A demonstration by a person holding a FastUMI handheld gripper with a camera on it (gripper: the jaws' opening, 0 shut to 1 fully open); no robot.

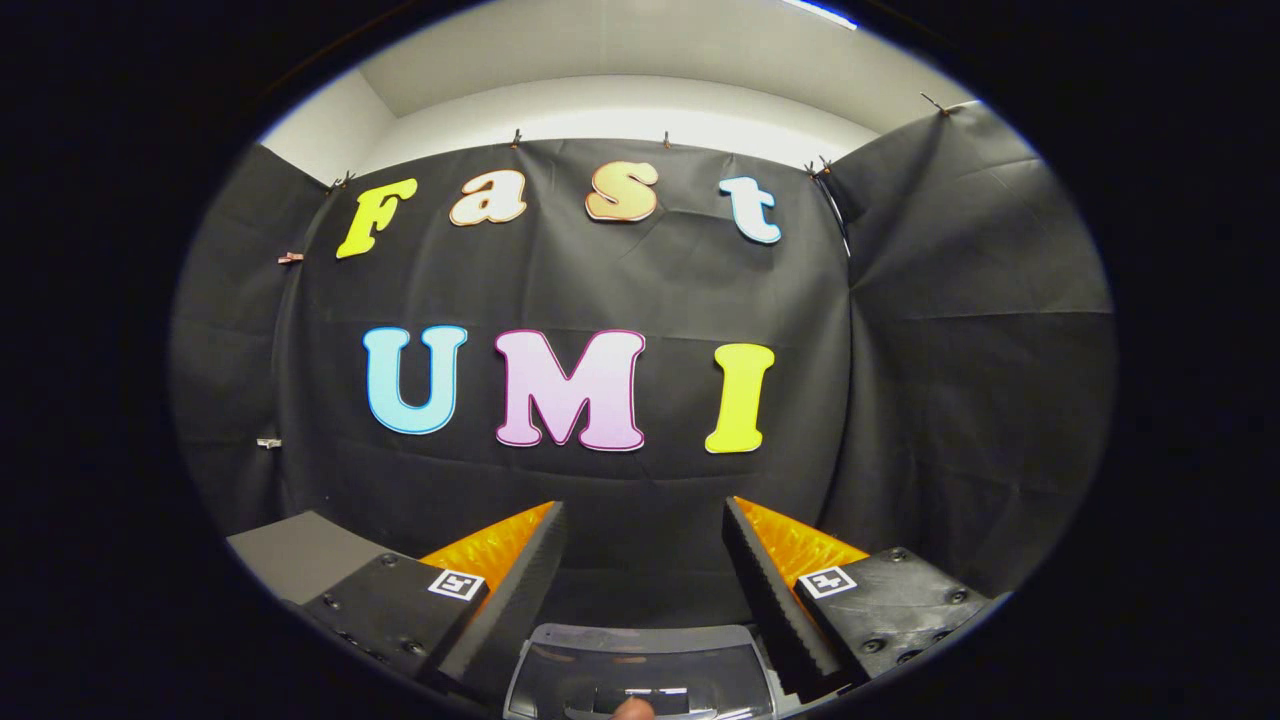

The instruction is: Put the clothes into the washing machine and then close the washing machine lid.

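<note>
The tongs (645,560) stand wide open with nothing held between their fingers, pointing level at the far black cloth wall (620,290) of the booth. Low and near, between the fingers, lies the grey translucent plastic lid of the washing machine (640,665), curved and glossy; whether it sits closed or raised cannot be told from this angle. A grey flat worktop corner (290,555) shows to the left. No clothes are to be seen, so by my judgement the loading either has not begun or cannot be confirmed, and closing the lid remains unverified.
</note>
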